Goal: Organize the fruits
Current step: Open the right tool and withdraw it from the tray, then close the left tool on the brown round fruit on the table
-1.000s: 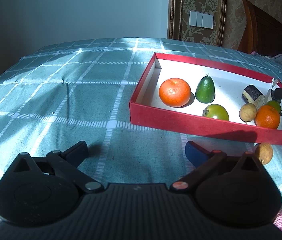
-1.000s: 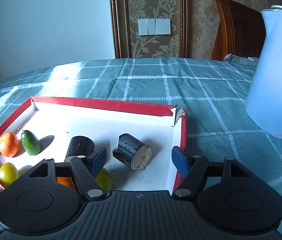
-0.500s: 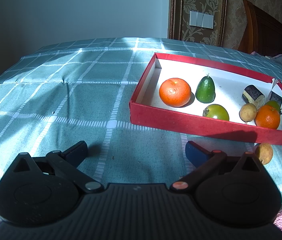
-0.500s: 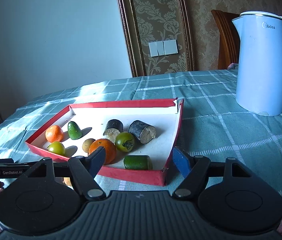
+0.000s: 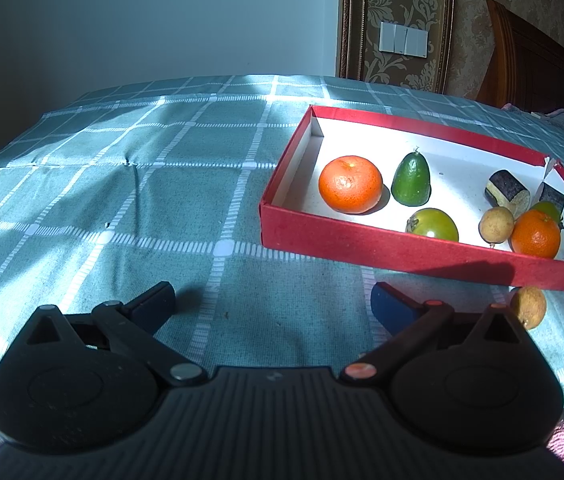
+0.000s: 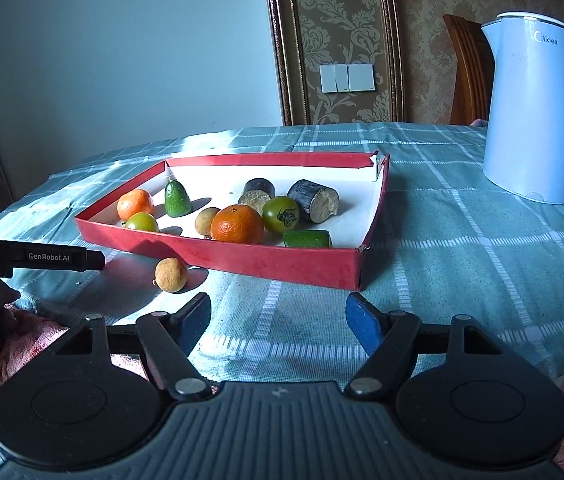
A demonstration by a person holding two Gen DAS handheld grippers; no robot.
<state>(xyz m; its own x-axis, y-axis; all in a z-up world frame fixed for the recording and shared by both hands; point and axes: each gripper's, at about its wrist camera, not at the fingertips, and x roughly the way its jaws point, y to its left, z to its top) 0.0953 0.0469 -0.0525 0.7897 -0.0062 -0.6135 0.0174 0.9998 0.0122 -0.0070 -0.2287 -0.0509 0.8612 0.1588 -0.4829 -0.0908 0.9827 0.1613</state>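
A red box with a white floor lies on the teal checked cloth. Inside are two oranges, a green avocado, green tomatoes, a tan longan, a green piece and two dark cut cylinders. One tan longan lies on the cloth outside the box's near wall. My left gripper stands open over bare cloth, left of that longan. My right gripper is open and empty, in front of the box.
A pale blue electric kettle stands on the cloth right of the box. A wooden chair back rises behind the table. The left gripper's side and a hand in a pink cloth show at the left of the right wrist view.
My right gripper drew back from over the box's right corner to the cloth in front of it; box and kettle now look farther away. The left gripper stayed still.
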